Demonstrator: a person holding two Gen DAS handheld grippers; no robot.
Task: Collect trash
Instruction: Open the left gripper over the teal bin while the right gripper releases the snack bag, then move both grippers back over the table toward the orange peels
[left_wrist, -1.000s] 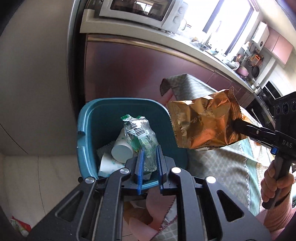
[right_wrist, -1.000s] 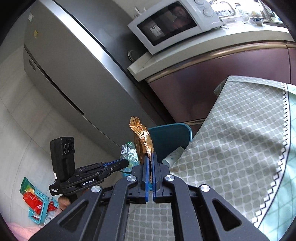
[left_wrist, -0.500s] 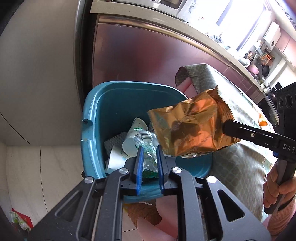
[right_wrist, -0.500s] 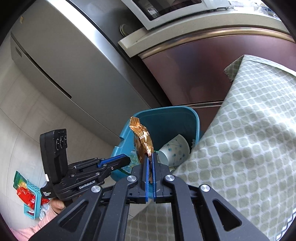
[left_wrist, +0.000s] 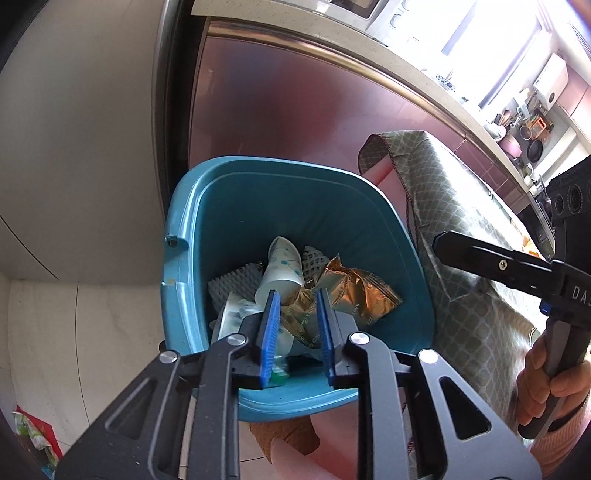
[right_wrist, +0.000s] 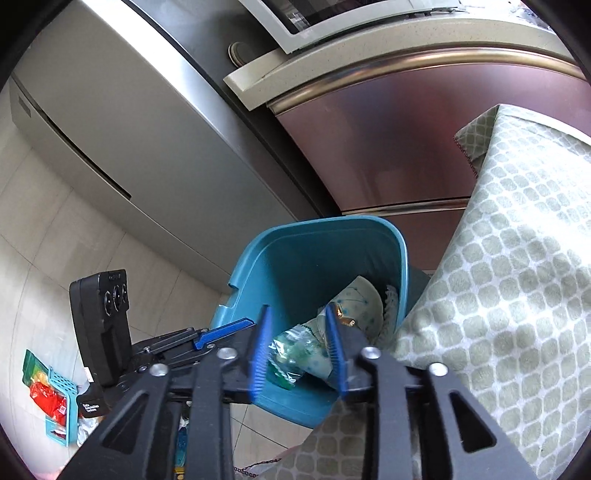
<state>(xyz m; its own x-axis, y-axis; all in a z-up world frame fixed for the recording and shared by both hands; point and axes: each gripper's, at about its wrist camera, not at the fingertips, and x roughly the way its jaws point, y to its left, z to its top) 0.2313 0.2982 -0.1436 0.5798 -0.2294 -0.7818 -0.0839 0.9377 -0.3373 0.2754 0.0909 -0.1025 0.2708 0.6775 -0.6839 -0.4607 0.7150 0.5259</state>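
Observation:
A teal trash bin (left_wrist: 207, 221) stands on the floor beside the table; it also shows in the right wrist view (right_wrist: 258, 258). Inside lie a gold foil snack bag (left_wrist: 354, 291), a white paper cup (left_wrist: 280, 269), a clear green wrapper (right_wrist: 295, 347) and grey foam netting (left_wrist: 232, 284). My left gripper (left_wrist: 295, 295) is open and empty just above the bin's near rim. My right gripper (right_wrist: 297, 314) is open and empty over the bin's right side; in the left wrist view (left_wrist: 437, 240) its finger tips reach toward the bin.
A table with a green patterned cloth (right_wrist: 498, 295) stands right of the bin. A maroon cabinet (left_wrist: 295, 110) with a counter is behind, a grey fridge (right_wrist: 129, 129) to the left. A small teal basket with red packets (right_wrist: 55, 398) sits on the floor.
Both grippers opened. The gold bag dropped from the right gripper and the green wrapper from the left one; both now lie in the bin.

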